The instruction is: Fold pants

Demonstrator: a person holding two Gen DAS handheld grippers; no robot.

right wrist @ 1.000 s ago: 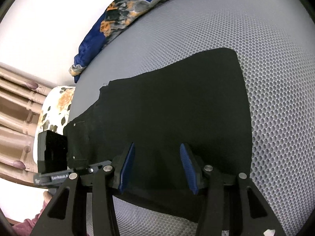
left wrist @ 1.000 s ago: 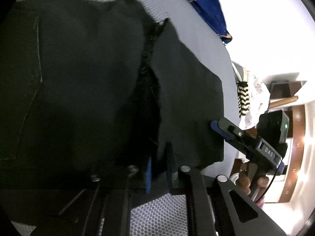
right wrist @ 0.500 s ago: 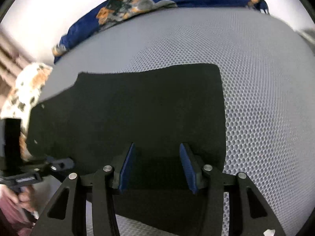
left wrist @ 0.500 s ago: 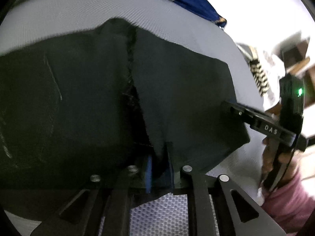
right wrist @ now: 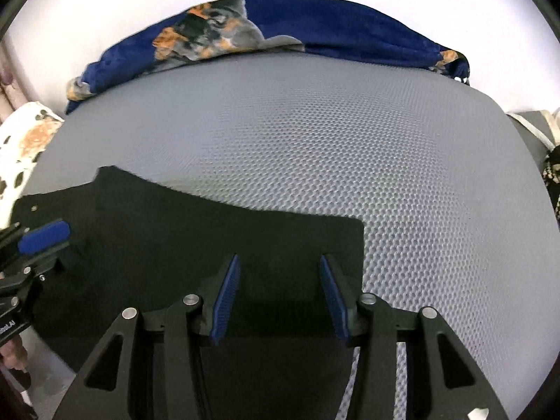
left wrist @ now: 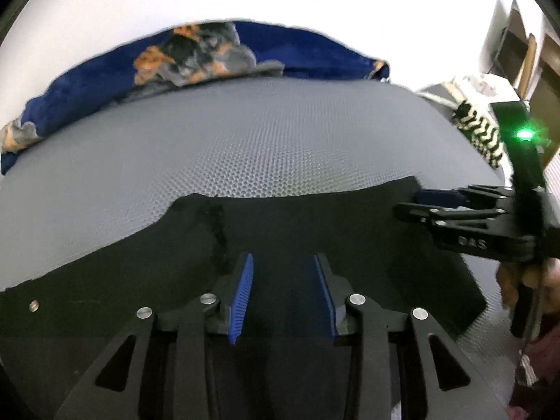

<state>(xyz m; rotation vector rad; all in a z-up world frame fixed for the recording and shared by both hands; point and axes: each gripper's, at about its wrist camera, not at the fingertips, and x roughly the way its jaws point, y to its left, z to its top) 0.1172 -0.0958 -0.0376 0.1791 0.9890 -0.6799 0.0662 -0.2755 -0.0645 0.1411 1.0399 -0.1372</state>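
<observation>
Pants [left wrist: 315, 238] lie flat along the near edge of the grey mattress [right wrist: 315, 140]; my left hand-held gripper [left wrist: 283, 294] and right hand-held gripper [right wrist: 278, 297] both spread above them.

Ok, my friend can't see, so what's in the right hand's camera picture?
Black pants lie flat on a grey mesh bed, with the open right gripper over them. The left gripper pokes in at the left edge; a blue blanket sits behind.

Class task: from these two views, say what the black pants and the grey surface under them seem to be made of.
Pants: likely matte woven cloth, perhaps denim; it lies limp and flat, with a small metal rivet. Surface: seemingly a grey mesh-textured fabric mat, shown by its honeycomb dimples.
</observation>
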